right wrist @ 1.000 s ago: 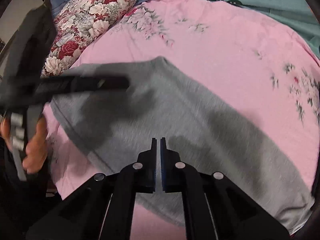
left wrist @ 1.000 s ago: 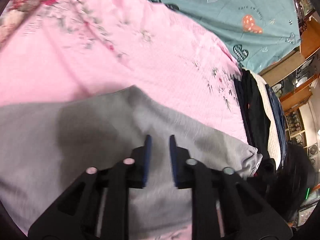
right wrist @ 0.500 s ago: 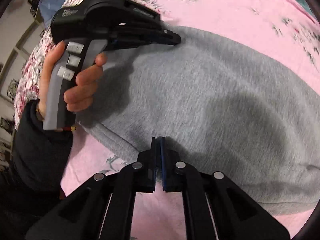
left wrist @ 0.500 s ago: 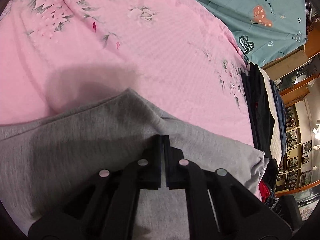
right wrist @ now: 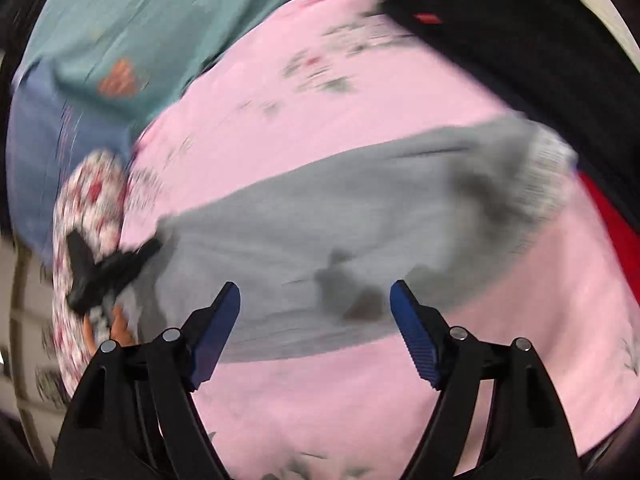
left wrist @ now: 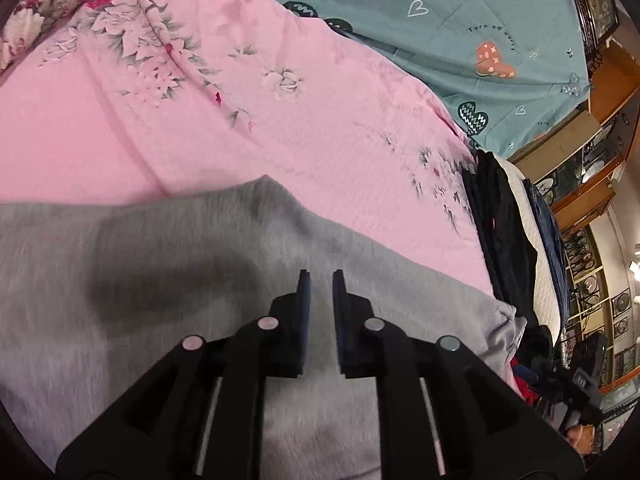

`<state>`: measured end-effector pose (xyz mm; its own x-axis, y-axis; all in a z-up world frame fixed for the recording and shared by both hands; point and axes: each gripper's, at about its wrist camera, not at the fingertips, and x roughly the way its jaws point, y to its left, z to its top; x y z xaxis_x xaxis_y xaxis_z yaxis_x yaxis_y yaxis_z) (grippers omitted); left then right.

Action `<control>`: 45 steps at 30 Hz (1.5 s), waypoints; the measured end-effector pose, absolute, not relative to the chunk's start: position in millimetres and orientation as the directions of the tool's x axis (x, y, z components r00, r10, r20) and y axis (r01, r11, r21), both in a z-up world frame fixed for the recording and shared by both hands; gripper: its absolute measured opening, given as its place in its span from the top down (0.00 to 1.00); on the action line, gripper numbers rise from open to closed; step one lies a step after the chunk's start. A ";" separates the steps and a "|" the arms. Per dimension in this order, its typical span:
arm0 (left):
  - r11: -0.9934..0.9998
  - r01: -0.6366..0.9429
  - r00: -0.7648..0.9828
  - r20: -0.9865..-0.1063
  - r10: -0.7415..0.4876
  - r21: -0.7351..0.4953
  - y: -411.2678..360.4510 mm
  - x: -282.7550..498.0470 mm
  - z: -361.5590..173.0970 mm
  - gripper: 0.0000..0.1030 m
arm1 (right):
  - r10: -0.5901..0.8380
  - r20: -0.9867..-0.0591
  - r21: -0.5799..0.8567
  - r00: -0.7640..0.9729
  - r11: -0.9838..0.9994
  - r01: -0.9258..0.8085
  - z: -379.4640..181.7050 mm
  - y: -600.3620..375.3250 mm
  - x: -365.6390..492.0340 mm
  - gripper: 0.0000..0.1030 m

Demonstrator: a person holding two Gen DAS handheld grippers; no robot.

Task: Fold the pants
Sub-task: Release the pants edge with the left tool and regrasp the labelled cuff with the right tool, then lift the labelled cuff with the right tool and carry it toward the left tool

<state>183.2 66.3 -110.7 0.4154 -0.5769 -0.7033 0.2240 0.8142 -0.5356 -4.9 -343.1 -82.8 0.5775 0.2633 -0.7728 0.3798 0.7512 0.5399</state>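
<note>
Covering most of the bed, the pink floral sheet (left wrist: 200,128) is the biggest thing I see, with a teal heart-print quilt (left wrist: 440,20) along the far edge and a floral pillow (right wrist: 92,216) at the far left corner. On the sheet lie the grey pants (right wrist: 340,216), spread flat near my edge of the bed, their ribbed cuff (right wrist: 548,176) reaching toward a stack of dark clothes (left wrist: 496,224) at the right edge. My left gripper (left wrist: 319,280) sits over the grey fabric, its fingers a narrow gap apart and gripping nothing. My right gripper (right wrist: 316,296), above the pants' near edge, has its 2 fingers spread wide and empty; that view is motion-blurred.
</note>
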 end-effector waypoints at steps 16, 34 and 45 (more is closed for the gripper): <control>0.831 0.283 0.351 -0.755 -0.554 -0.478 52.7 81.9 -138.4 0.72 | 0.317 -0.731 0.638 0.604 0.632 0.440 -126.2 -439.5 7.1 0.24; 0.749 0.393 0.104 -0.783 -0.613 -0.534 -151.0 115.1 -119.6 0.73 | 0.268 -0.695 0.597 0.667 0.733 0.327 -133.4 -438.2 9.2 0.64; 0.761 0.451 0.119 -0.814 -0.569 -0.466 -198.0 83.3 -138.0 0.87 | 0.218 -0.710 0.534 0.669 0.787 0.309 -129.1 -427.7 12.2 0.63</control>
<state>83.3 -198.0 -138.0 0.1185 -0.5692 -0.8136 0.4514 0.7607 -0.4665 12.2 -427.7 -129.1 0.6695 0.2184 -0.7100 0.3093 0.7870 0.5338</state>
